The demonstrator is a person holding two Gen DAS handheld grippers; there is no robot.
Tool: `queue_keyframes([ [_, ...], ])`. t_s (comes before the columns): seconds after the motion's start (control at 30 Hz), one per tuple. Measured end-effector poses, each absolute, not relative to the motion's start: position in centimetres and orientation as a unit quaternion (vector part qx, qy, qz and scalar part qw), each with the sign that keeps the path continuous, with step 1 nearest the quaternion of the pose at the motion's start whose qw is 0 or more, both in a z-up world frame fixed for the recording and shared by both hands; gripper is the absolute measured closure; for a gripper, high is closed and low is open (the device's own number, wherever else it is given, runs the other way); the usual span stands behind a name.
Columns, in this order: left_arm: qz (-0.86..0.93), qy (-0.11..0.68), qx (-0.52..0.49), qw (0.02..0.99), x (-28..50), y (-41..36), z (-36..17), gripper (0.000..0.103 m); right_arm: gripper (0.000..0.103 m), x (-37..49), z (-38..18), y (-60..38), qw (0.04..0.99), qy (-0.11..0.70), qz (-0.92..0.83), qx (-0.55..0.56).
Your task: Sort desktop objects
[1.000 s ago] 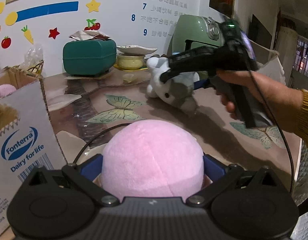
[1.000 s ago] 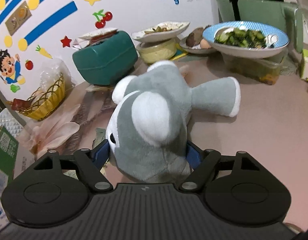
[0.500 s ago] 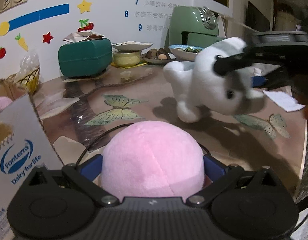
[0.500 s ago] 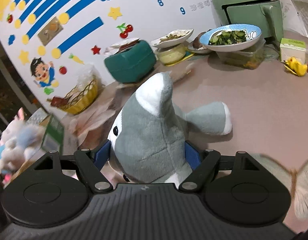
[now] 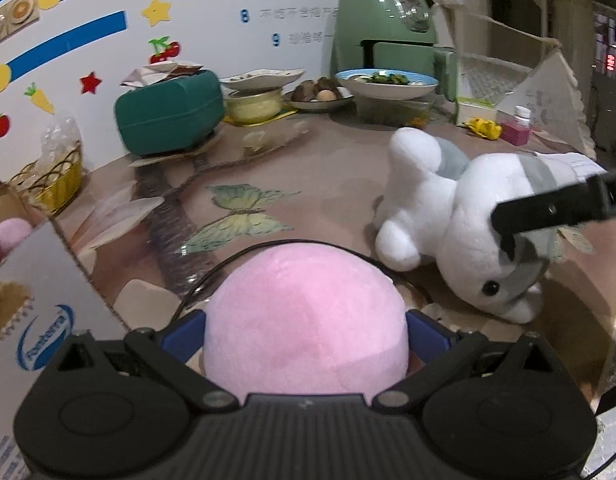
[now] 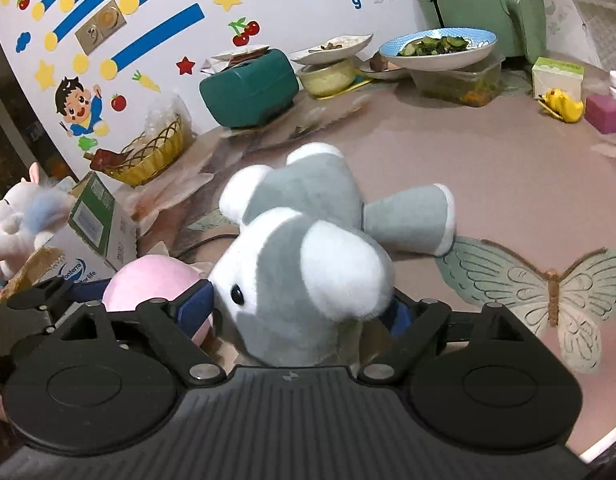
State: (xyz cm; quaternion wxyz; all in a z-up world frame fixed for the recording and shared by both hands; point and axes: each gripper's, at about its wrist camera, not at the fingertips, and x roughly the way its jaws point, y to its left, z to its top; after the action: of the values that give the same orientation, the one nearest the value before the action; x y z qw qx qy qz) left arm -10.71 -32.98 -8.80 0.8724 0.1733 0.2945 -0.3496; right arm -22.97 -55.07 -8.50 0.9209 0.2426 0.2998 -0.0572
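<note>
Left fingers (image 5: 183, 330): clenched on the pink plush ball (image 5: 305, 320), at 6 o'clock.
Right fingers (image 6: 193, 304): grasping the grey-and-white plush dog (image 6: 308, 264) by its head, centre view.
Cardboard box (image 5: 35, 300): at 9 o'clock.

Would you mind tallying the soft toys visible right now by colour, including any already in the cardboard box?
Pink: 2, the pink plush ball in the left gripper and a smaller pink toy in the cardboard box.
Grey and white: 1, the plush dog in the right gripper.
White with blue: 1, a plush in the box.
Total: 4.
</note>
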Motion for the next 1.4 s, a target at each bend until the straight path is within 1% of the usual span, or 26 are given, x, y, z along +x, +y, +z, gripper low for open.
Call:
queue_keyframes([
  [0.13,-0.338,0.279,0.175,0.881,-11.1,-32.7,-7.8,0.0,0.0,-22.9,-9.0,-54.8,0.923,0.288,-0.064,0.248],
  [0.27,-0.332,0.283,0.181,0.882,-11.4,-32.7,-7.5,0.0,0.0,-22.3,-9.9,-54.3,0.921,0.278,-0.069,0.264],
  [0.43,-0.336,0.309,0.178,0.872,-11.2,-32.7,-7.9,0.0,0.0,-21.5,-11.1,-53.8,0.915,0.276,-0.067,0.287],
  [0.67,-0.345,0.347,0.162,0.857,-10.3,-33.3,-9.0,0.0,0.0,-20.9,-11.2,-53.5,0.918,0.274,-0.064,0.279],
  [1.03,-0.347,0.327,0.171,0.862,-10.1,-34.1,-9.8,0.0,0.0,-20.6,-10.8,-52.7,0.921,0.284,-0.07,0.258],
  [1.4,-0.35,0.339,0.116,0.866,-9.3,-32.3,-9.3,0.0,0.0,-20.7,-11.1,-53.8,0.912,0.284,-0.064,0.288],
])
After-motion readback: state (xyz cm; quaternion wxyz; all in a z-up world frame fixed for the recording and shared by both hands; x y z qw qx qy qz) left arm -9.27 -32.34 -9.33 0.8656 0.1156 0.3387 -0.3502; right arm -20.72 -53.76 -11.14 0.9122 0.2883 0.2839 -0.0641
